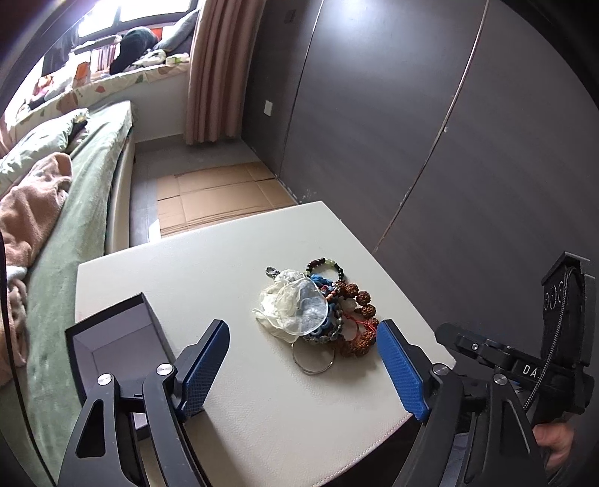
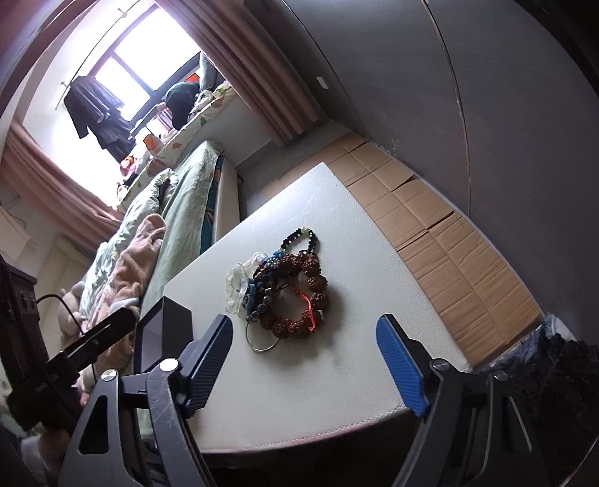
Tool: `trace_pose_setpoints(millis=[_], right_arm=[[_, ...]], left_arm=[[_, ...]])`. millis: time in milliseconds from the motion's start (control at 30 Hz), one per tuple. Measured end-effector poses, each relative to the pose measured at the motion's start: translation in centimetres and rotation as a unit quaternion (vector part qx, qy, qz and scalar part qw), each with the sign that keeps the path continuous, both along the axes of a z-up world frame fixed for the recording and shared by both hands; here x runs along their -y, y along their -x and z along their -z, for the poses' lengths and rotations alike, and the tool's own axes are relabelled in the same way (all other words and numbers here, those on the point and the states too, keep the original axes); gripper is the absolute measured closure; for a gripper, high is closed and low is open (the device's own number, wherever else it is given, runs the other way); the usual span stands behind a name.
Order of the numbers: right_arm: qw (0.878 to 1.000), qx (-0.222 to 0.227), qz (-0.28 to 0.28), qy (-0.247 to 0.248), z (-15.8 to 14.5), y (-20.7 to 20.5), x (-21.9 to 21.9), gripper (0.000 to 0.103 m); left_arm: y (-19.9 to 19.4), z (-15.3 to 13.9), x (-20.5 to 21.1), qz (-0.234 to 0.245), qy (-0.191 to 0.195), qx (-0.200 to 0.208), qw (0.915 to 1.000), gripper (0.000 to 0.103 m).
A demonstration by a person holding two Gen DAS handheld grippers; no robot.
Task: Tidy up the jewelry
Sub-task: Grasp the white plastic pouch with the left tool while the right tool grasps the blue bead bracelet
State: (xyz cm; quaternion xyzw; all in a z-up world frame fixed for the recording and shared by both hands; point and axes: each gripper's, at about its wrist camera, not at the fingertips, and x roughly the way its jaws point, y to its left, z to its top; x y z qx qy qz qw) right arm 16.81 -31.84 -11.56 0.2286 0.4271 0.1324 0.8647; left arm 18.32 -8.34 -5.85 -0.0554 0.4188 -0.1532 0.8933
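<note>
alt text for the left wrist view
A tangled pile of bead bracelets, a clear plastic bag and a metal ring lies on a white table ahead of the open left gripper. A dark open box stands at left.

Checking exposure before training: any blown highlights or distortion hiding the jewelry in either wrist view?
Left wrist: window clipped white at the top, jewelry pile evenly lit and sharp. Right wrist: window blown out, pile clear. Both: fisheye bends the table edge, dark corners.
</note>
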Motion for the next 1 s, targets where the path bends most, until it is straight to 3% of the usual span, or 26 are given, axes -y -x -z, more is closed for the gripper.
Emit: trace_pose_setpoints(millis=[233, 567, 633, 667, 733, 767, 1000], right_arm=[[0.998, -0.027, -0.004, -0.05, 2.0, -2.5, 0.0, 0.044], [0.992, -0.055, -0.012, -0.113, 3.0, -6.2, -1.0, 0.054], [0.99, -0.064, -0.012, -0.125, 3.4, -7.0, -1.3, 0.058], [0.989, -0.069, -0.011, -0.131, 3.7, -7.4, -1.4, 0.059], [0.985, -0.085, -0.01, -0.147, 4.3, -8.4, -1.9, 0.063], [0.983, -0.093, -0.008, -0.155, 4.5, -8.9, -2.3, 0.064], [0.975, -0.124, -0.008, -0.183, 5.3, -11.1, -4.6, 0.064]], left_arm=[[-3.4, 2.4, 0.5, 0.004, 0.011, -0.025, 0.9996, 0.028], [-7.4, 6.4, 0.3, -0.013, 0.029, -0.08, 0.9963, 0.033], [-8.0, 7.1, 0.2, -0.02, 0.032, -0.086, 0.9956, 0.037], [-8.3, 7.4, 0.3, -0.017, 0.036, -0.09, 0.9952, 0.044], [-8.8, 8.0, 0.5, -0.012, 0.041, -0.103, 0.9938, 0.071], [-8.9, 8.2, 0.6, -0.008, 0.043, -0.11, 0.993, 0.097], [-7.9, 5.6, -0.4, -0.01, 0.047, -0.072, 0.9962, 0.101]])
